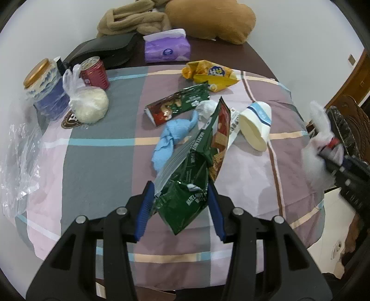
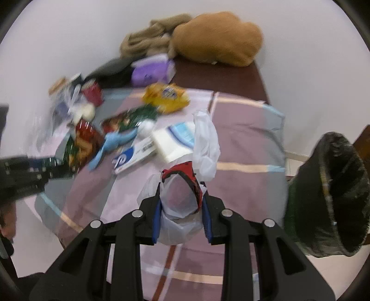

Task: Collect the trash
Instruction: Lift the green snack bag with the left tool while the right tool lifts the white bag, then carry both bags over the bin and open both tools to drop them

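My left gripper is shut on a green hazelnut wafer bag and holds it above the checked tablecloth. My right gripper is shut on a white plastic bag with a red item inside; it also shows at the right edge of the left wrist view. On the cloth lie a blue crumpled tissue, a paper cup on its side, a second green snack wrapper and a yellow chip bag. A bin lined with a dark bag stands right of the table.
At the left stand a lidded jar, a red can and a bagged white lump. A purple tissue pack, a black case, a brown plush toy and a clear plastic sheet lie around.
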Motion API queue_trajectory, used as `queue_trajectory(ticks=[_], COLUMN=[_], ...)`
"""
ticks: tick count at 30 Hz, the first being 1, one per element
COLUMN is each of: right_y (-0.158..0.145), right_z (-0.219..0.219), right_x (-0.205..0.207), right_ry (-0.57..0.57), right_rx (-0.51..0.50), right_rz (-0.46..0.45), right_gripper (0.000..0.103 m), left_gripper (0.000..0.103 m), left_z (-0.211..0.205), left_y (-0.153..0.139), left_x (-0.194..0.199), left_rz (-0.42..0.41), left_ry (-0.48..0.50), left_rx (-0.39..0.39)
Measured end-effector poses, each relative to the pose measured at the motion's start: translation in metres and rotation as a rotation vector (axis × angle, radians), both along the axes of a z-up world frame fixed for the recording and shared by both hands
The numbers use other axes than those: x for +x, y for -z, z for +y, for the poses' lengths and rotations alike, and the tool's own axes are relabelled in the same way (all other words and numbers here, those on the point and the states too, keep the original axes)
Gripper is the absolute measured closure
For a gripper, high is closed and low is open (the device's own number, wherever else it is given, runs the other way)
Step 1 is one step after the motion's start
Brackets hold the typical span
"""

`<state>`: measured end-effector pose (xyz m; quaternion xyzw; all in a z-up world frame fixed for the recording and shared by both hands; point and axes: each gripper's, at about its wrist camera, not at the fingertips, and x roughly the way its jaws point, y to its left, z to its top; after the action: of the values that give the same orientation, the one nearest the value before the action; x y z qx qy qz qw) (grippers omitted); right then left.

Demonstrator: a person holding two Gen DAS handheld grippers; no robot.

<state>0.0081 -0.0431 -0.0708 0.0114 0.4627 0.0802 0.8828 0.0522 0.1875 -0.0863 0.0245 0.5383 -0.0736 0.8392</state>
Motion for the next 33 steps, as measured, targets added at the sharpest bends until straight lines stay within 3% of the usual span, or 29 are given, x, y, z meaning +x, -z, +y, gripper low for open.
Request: queue_trajectory(ticks=[11,16,21,25,27,31,33], right_y=[-0.057,-0.048,-0.036,-0.030,-0.024,-0.012,-0.011], right_z=[-0.121,-0.188,-0.230,-0.252,-0.259,-0.270,-0.279], right_x=[-0.019,-0.027,-0.030,-0.031,-0.030,-0.031,-0.037], right_ry=[0.240,0.382,0.484,0.520,0.521,0.512,0.528], right_rx=[-0.007,0.018,-0.074,-0.082,-0.075,-0.094,-0.066], right_rz=[-0.162,-0.147,-0.109,-0.102,-0.082,-0.049,-0.065], right_gripper=[0.073,0.073,0.073,0.073,0.069,0.037,0.033], left_gripper=[0.056,0.056,0.056,0.056,0.056,0.056,0.056], left_z=[-0.058,-0.109,-0.168,-0.213,-0.229,-0.270,-0.292], left_y=[-0.021,-0.036,-0.052,-0.065,-0.070,-0.074,-0.071], left_x=[0.005,0.004,0.001,-0.001,0.000,0.005,0.006], left_rz=[-0.034,-0.054,-0.079,-0.102,-0.103,-0.093,-0.082], left_ry=[0.100,0.194,0.302,0.381,0.406,0.466,0.499], left_rx=[-0.011,-0.014,-0.032,-0.047,-0.065,-0.092,-0.086])
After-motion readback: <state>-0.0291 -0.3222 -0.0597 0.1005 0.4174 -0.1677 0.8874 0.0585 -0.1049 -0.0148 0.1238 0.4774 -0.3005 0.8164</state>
